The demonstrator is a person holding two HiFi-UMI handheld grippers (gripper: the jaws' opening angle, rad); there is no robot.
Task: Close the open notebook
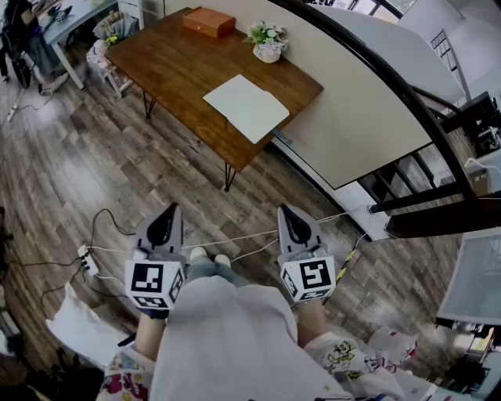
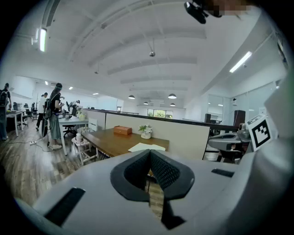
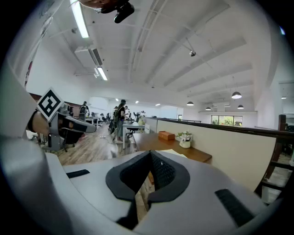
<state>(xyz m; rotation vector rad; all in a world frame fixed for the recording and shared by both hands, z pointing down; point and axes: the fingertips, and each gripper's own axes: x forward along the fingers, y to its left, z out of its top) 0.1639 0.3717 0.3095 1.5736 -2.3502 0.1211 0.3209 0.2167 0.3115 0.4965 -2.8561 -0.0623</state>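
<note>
Not started: notebook (image 1: 246, 106) lies open on the far surface (image 1: 180, 70), left claw (image 1: 168, 215) and right claw (image 1: 288, 213) both pinched together, empty.

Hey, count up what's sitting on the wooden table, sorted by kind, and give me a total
Open notebook: 1
Brown box: 1
Potted flowers: 1
Total: 3
</note>
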